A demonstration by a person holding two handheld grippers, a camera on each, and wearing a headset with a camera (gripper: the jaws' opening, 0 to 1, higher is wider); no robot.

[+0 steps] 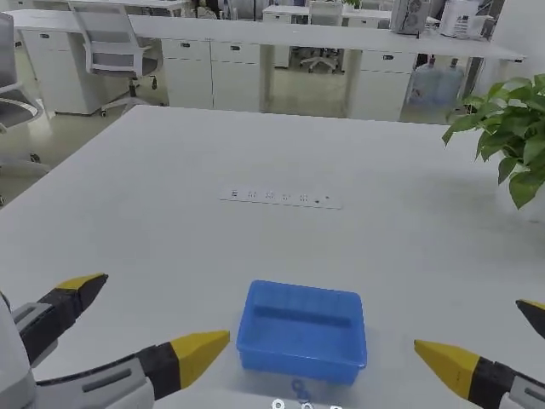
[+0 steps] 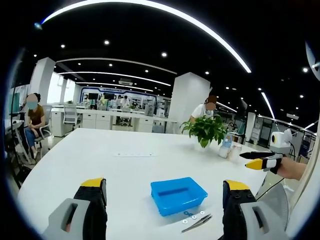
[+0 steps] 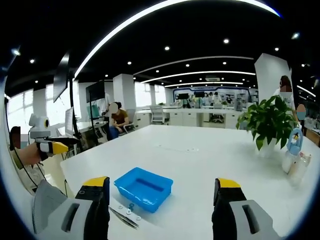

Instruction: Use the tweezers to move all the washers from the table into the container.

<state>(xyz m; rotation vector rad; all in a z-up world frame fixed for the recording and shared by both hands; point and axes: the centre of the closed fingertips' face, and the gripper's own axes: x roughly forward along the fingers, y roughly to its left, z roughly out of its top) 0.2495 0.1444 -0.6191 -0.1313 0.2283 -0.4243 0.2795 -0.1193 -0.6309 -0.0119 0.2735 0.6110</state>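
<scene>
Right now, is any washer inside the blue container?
No, the blue container looks empty; the washers lie on the table beside the tweezers.

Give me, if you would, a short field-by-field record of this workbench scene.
surface: white table
container: blue container, open top, looks empty
washers: a few washers on the table, beside the container on the person's side
tweezers: tweezers lying flat next to the washers, not held
left gripper: left gripper open, holding nothing
right gripper: right gripper open, holding nothing
progress: no washer moved yet
</scene>
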